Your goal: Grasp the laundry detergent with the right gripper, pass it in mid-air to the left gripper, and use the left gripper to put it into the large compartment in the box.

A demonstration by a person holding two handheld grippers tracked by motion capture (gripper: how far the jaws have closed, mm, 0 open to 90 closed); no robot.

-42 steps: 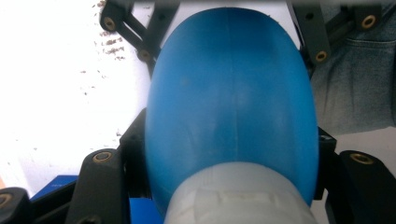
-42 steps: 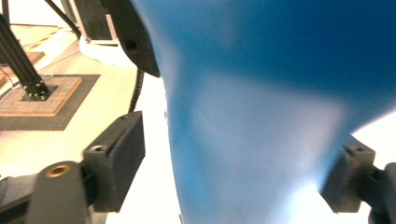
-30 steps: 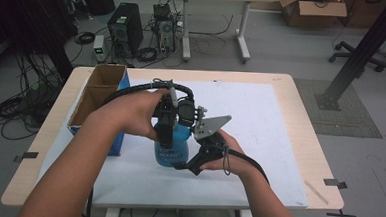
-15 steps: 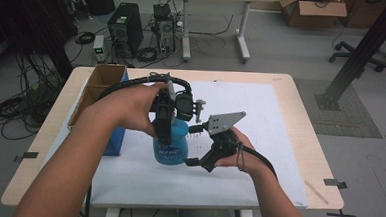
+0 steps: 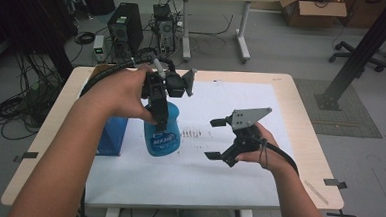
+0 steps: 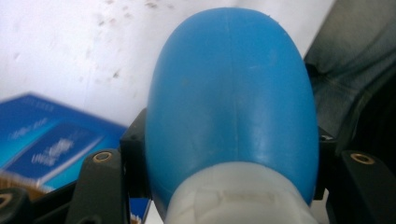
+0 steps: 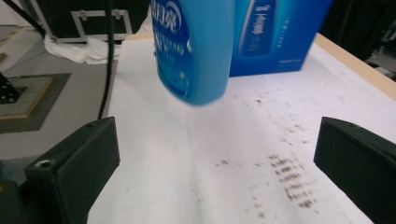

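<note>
A blue plastic bottle (image 5: 162, 136) with a white printed label hangs just above the white sheet. My left gripper (image 5: 158, 102) is shut on its upper part from above. In the left gripper view the bottle (image 6: 229, 93) bulges between the black jaws, with its white neck collar at the bottom. My right gripper (image 5: 213, 138) stands open to the right of the bottle, apart from it, with nothing between its fingers. In the right gripper view the bottle (image 7: 196, 46) floats ahead at upper middle, beyond the wide-apart jaws of that gripper (image 7: 215, 163).
A blue carton (image 5: 112, 134) stands on the table left of the bottle and shows behind it as the carton (image 7: 275, 32). A white sheet (image 5: 227, 180) covers most of the wooden table (image 5: 305, 124). Dark specks (image 5: 194, 133) dot the sheet.
The left gripper has lifted the bottle and carried it a little to the left. The right gripper has drawn away from the bottle to the right.
</note>
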